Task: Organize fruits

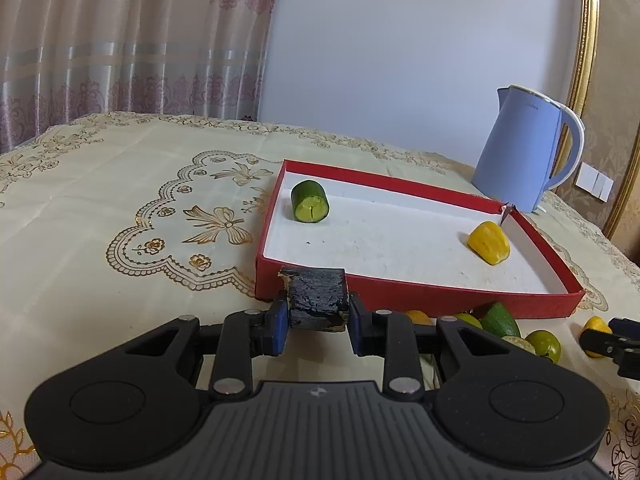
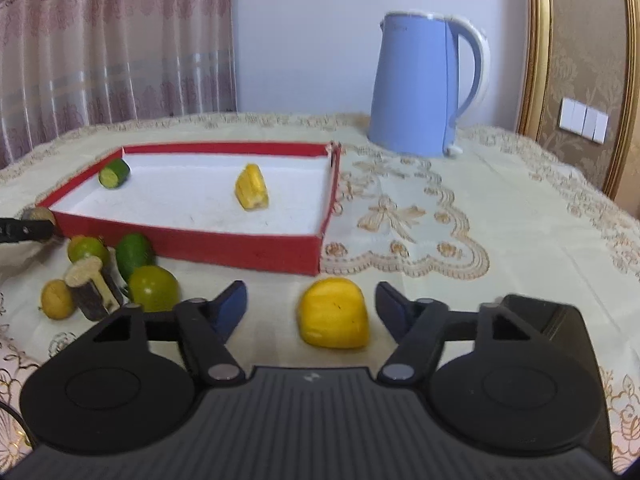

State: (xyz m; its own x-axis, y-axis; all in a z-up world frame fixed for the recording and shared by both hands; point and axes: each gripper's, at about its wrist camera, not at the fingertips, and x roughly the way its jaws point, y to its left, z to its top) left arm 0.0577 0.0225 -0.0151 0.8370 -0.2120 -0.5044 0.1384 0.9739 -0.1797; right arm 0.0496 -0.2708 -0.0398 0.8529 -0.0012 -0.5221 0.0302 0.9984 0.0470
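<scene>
My left gripper (image 1: 317, 304) is shut on a dark-skinned block (image 1: 318, 296), held just in front of the near wall of the red tray (image 1: 400, 294). Inside the white tray lie a cut cucumber piece (image 1: 310, 202) and a yellow ribbed piece (image 1: 489, 242). In the right wrist view, my right gripper (image 2: 310, 292) stands open low over the cloth. A yellow fruit chunk (image 2: 333, 314) sits between its fingers (image 2: 232, 304), closer to the right one, with a clear gap on the left. The left gripper (image 2: 24, 230) shows at that view's left edge.
Loose pieces lie in front of the tray's near left corner: green limes (image 2: 154, 288), a dark green fruit (image 2: 134, 252), a small yellow one (image 2: 58, 298) and a dark stick with a tan cut end (image 2: 92, 288). A blue kettle (image 2: 416, 88) stands behind the tray's right side.
</scene>
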